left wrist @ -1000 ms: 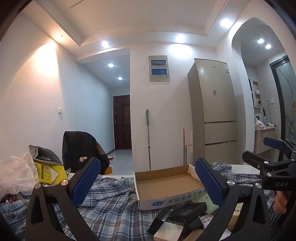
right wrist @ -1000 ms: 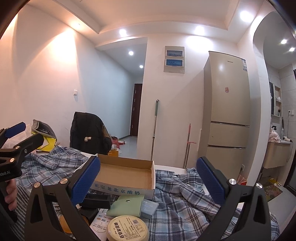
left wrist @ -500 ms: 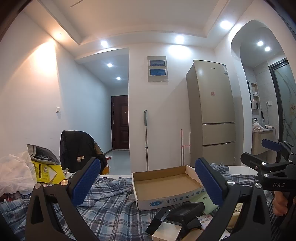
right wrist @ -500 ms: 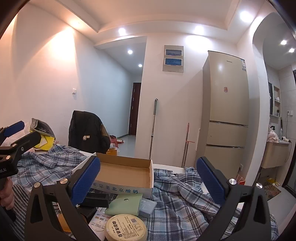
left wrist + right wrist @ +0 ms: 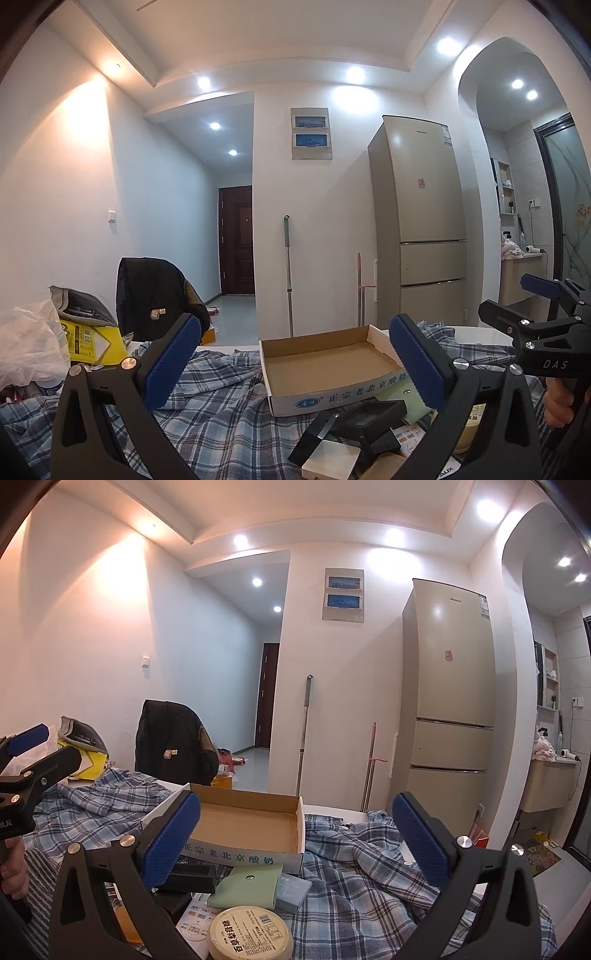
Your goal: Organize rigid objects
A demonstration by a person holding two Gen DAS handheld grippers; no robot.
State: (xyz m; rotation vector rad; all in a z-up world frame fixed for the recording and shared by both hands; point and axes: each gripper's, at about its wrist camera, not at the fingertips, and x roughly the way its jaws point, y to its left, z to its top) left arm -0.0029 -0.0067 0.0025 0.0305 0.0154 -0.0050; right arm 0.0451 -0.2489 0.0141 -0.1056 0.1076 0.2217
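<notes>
An empty shallow cardboard box [image 5: 325, 363] [image 5: 247, 819] with blue print on its front sits on a blue plaid cloth [image 5: 218, 406] [image 5: 354, 878]. In front of it lies a pile of small things: a black frame-like piece [image 5: 364, 419], a white block [image 5: 330, 461], a green pouch [image 5: 247, 884], a pale blue box [image 5: 293, 886] and a round yellow tin [image 5: 249, 936]. My left gripper [image 5: 293, 363] is open and empty, held above the cloth before the box. My right gripper [image 5: 295, 842] is open and empty over the pile.
A white plastic bag [image 5: 26, 343] and a yellow box [image 5: 86, 338] lie at the table's left end. A chair with a black jacket [image 5: 155, 295] stands behind. A fridge [image 5: 421, 236] and mop handles [image 5: 288, 273] stand by the far wall.
Both views have drifted slightly; the box sits a little further left in each. Both grippers stay open and empty.
</notes>
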